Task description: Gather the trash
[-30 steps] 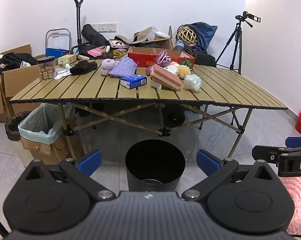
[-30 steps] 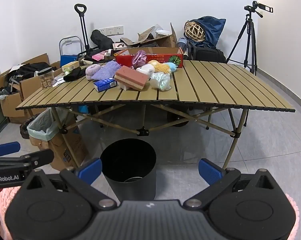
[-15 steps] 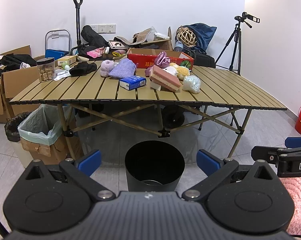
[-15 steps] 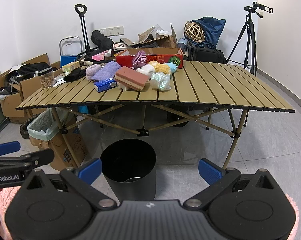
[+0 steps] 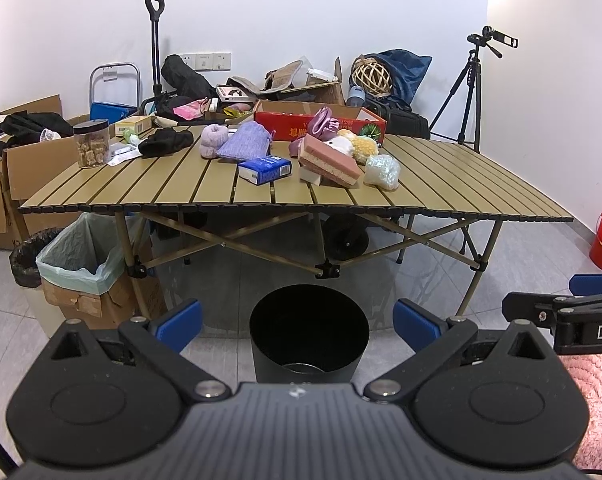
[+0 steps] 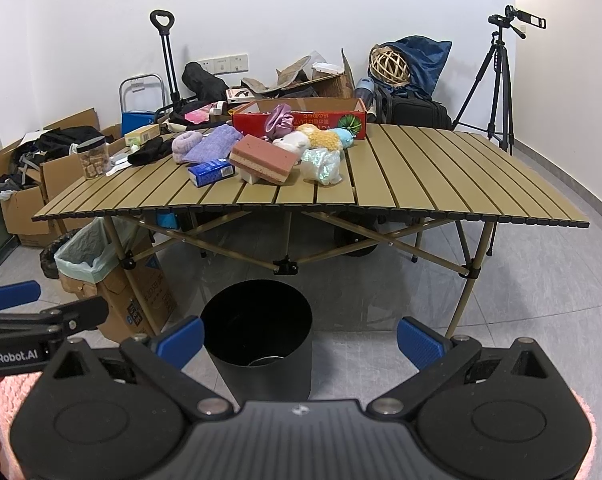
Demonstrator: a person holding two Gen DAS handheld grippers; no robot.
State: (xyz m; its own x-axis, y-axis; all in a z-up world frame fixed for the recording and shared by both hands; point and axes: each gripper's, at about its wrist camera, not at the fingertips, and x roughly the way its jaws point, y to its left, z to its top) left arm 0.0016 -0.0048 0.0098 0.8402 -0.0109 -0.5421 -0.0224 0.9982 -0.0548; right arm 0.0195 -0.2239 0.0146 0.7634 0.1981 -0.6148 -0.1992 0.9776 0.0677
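Facing the slatted table (image 5: 441, 184), both the left gripper (image 5: 297, 320) and right gripper (image 6: 301, 338) gape wide, empty; "GenRobot.AI" reads on the left one's side, and the black bin (image 6: 257, 320) stands on the floor between the blue pads (image 6: 181, 340), trash above on the tabletop

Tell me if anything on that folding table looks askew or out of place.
The pink sponge block sits tilted, one end propped on a small white piece beneath it, rather than flat on the table. The blue tissue pack beside it lies at an angle. Nothing looks spilled or broken.
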